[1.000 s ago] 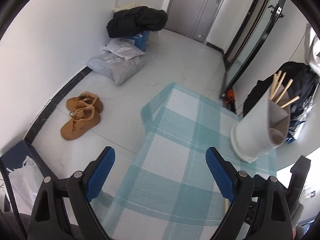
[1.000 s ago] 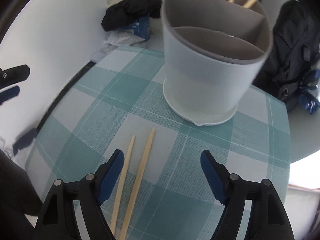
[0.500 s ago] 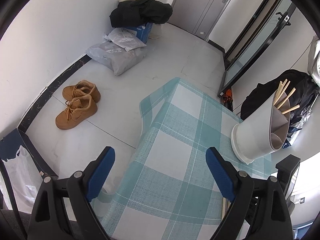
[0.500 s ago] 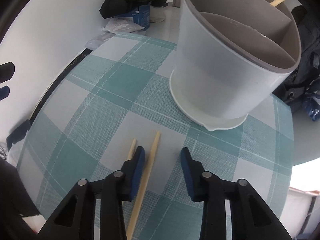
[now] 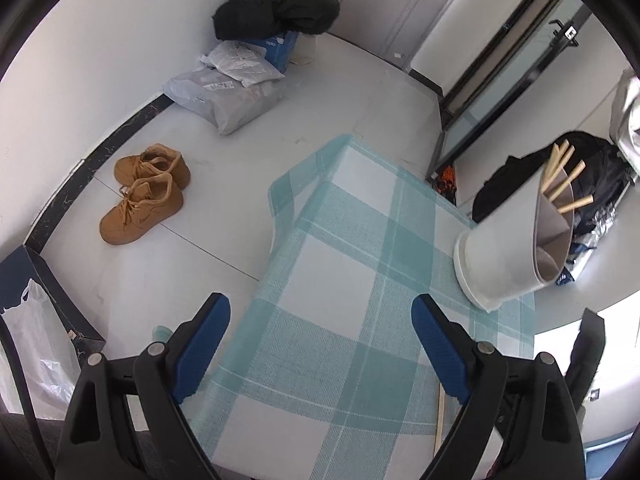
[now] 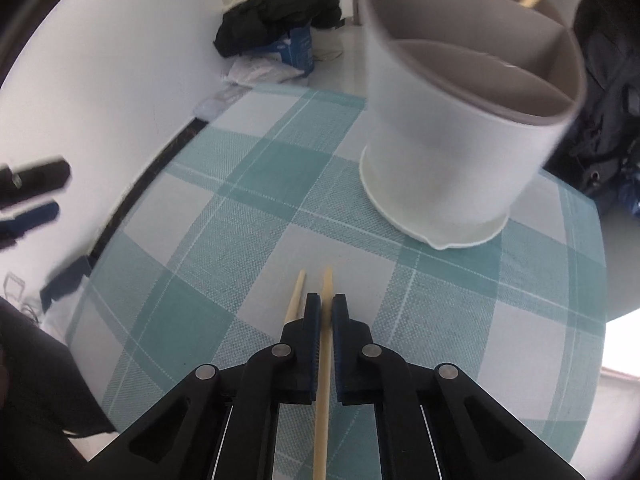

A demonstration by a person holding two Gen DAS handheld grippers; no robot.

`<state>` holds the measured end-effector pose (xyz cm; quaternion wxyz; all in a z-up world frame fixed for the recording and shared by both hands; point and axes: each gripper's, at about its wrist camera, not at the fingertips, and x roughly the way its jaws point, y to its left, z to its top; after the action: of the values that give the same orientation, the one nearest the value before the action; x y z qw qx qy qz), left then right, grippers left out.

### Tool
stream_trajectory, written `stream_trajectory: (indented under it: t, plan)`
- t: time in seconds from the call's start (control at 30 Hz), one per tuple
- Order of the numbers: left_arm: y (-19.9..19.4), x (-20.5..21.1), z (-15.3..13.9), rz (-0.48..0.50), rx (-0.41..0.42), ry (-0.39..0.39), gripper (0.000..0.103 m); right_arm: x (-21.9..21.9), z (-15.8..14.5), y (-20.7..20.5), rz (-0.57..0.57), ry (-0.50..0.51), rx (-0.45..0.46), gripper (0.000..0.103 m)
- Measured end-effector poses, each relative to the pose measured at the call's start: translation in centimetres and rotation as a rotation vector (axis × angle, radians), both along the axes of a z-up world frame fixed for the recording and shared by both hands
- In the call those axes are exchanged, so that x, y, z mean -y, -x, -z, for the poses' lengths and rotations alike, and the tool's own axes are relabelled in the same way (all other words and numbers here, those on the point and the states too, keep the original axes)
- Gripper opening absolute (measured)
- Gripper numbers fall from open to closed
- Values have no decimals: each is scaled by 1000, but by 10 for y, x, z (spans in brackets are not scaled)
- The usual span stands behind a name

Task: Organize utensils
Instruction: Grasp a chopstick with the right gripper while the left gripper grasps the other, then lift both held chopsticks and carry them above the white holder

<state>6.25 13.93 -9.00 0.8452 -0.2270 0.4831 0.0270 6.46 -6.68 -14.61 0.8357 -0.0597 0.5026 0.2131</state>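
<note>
Two chopsticks lie side by side on my bench, pointing toward the holder. On the right wrist view I have the right gripper point(image 6: 326, 307) with its jaws pressed onto the right-hand chopstick point(image 6: 325, 344), which runs between the blue pads; the left-hand chopstick point(image 6: 295, 295) rests just beside the left pad, on the cloth. Ahead of them, near but apart from their tips, stands the white utensil holder point(image 6: 452, 168), divided inside into compartments, with several more wooden sticks rising from its far compartment. It sits on the teal-and-white checked tablecloth point(image 6: 224, 240) that covers the bench.

My left gripper point(image 5: 320, 328) hovers above the bench's near left edge, jaws spread wide with nothing between them. From that view the holder point(image 5: 500, 256) stands near the cloth's right edge. On the floor beyond the bench I see a pair of tan shoes point(image 5: 144, 196), grey parcel bags point(image 5: 228, 96) and a black jacket point(image 5: 276, 12) heaped on a blue box by the wall. A black backpack point(image 5: 600, 176) sits behind the holder.
</note>
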Motion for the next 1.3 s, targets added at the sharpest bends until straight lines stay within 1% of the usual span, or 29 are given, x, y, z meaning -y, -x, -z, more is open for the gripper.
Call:
stream_trajectory:
  t: [0.1, 0.17, 0.27, 0.3, 0.43, 0.5, 0.6, 0.7, 0.77, 0.83, 0.9, 0.93, 1.03, 1.1, 1.17, 1.2, 1.23, 1.3]
  plan:
    - [1, 14, 6, 50, -22, 3, 89, 18, -10, 3, 40, -89, 12, 5]
    - [0, 26, 12, 88, -45, 26, 89, 37, -16, 4, 65, -194, -8, 5]
    - [0, 47, 17, 146, -74, 27, 89, 64, -21, 9, 108, -289, 0, 5]
    - [0, 52, 17, 162, -78, 24, 89, 73, -22, 11, 129, -308, 3, 5]
    - [0, 85, 22, 252, -102, -40, 89, 97, -21, 11, 199, -377, 9, 5]
    - [-1, 95, 28, 274, -129, -41, 89, 114, -24, 13, 240, -430, 21, 5]
    - [-3, 101, 32, 290, -147, 3, 87, 139, -33, 15, 296, -484, 60, 5]
    - [-5, 115, 33, 321, -150, -34, 87, 155, -37, 16, 342, -527, 74, 5]
    - [-8, 125, 36, 347, -167, -59, 86, 164, -40, 19, 362, -537, 95, 5]
    - [-12, 132, 41, 364, -193, -82, 77, 171, -44, 21, 368, -539, 116, 5]
    - [-14, 137, 40, 370, -187, -139, 70, 185, -46, 25, 362, -526, 144, 5]
    - [-17, 140, 41, 377, -194, -162, 70, 185, -48, 29, 357, -520, 159, 5]
    - [-20, 141, 40, 377, -202, -193, 68, 187, -49, 32, 344, -524, 175, 5]
    - [-20, 144, 39, 377, -218, -248, 57, 187, -47, 29, 346, -529, 180, 5]
    - [-21, 150, 41, 390, -243, -296, 52, 190, -46, 28, 350, -541, 175, 5]
    - [-22, 152, 40, 398, -263, -318, 48, 191, -45, 27, 353, -544, 173, 5]
    - [-22, 152, 40, 395, -272, -314, 45, 192, -46, 26, 355, -547, 172, 5]
    - [-21, 155, 39, 397, -278, -320, 33, 193, -47, 27, 355, -555, 177, 5]
